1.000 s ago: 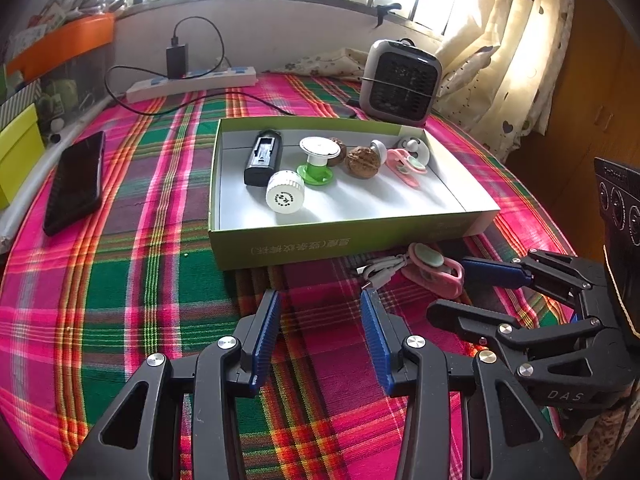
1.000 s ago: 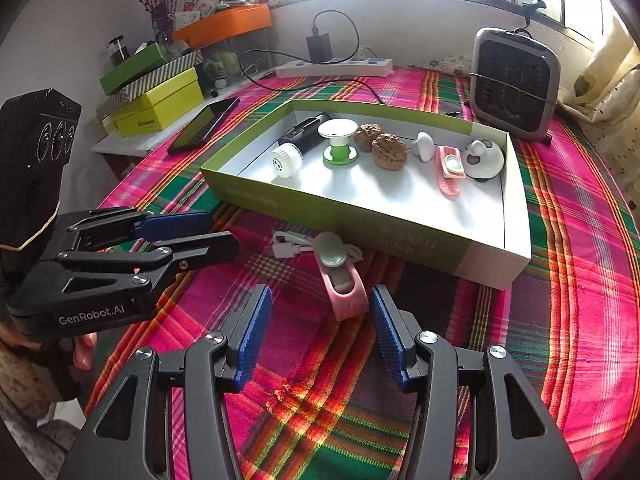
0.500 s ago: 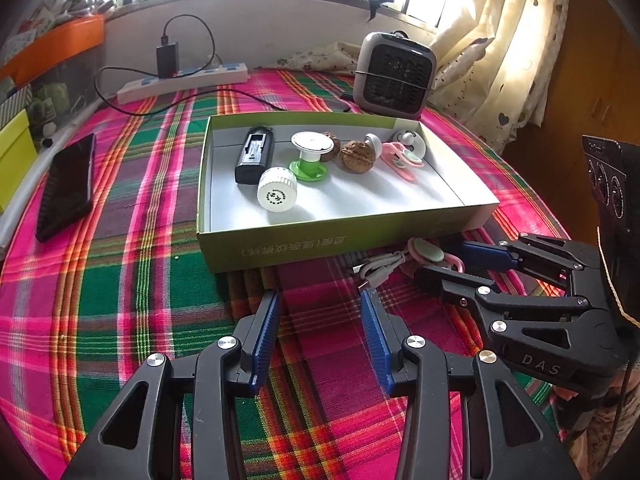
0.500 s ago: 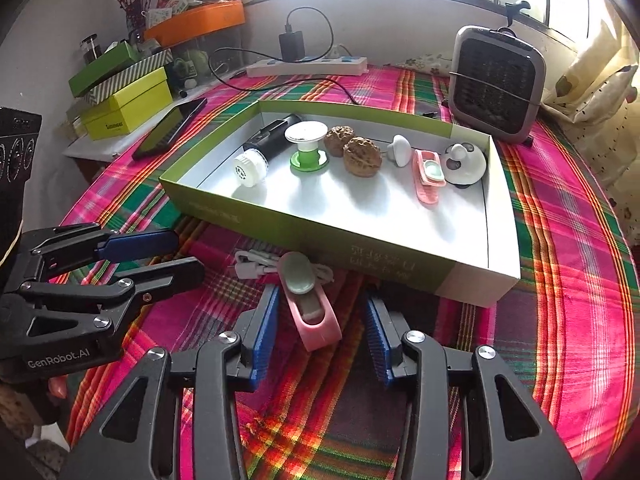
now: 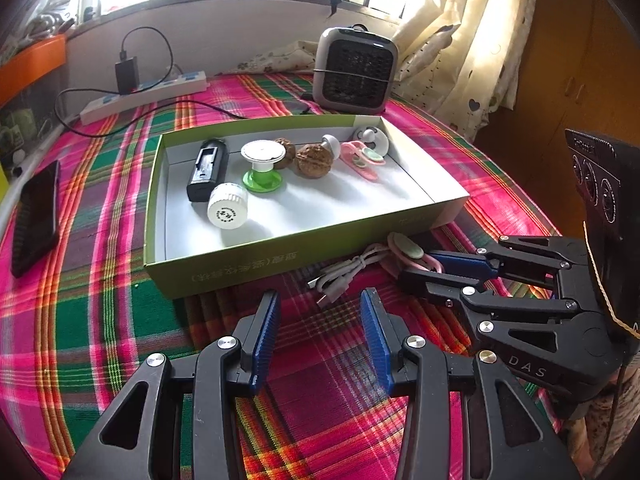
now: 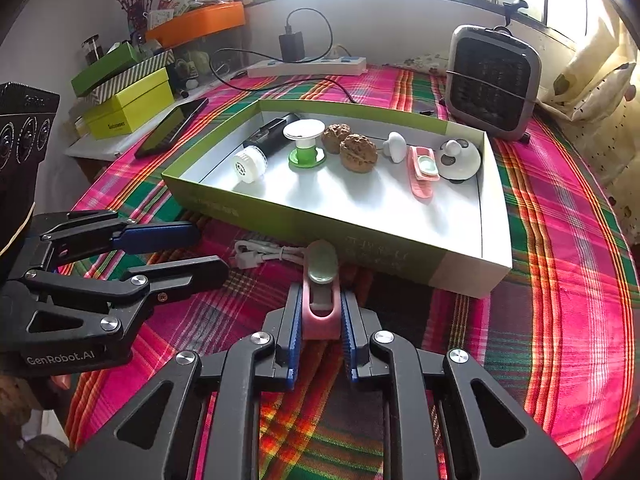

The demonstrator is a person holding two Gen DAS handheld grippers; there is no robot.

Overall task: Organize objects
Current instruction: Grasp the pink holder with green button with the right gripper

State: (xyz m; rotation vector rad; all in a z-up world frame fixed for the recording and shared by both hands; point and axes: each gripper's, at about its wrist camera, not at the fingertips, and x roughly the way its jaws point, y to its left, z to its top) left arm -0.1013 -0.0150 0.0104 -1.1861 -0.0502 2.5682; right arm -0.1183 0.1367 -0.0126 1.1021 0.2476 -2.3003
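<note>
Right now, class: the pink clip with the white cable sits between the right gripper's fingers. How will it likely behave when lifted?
The pink clip looks rigid, so the right gripper, shut on it, probably holds firm. The white cable bundled through it looks floppy and will likely dangle and swing. Both seem light.

The cloth (image 6: 560,280) has a checked pattern of pink, green and orange stripes. The box (image 6: 304,228) is green outside and white inside, and near it lies a pink clip (image 6: 320,312) with a pale green top and a white cable (image 6: 260,254). Far off, the heater (image 6: 492,80) is grey with a black front, and on the left the phone (image 5: 36,216) is black
</note>
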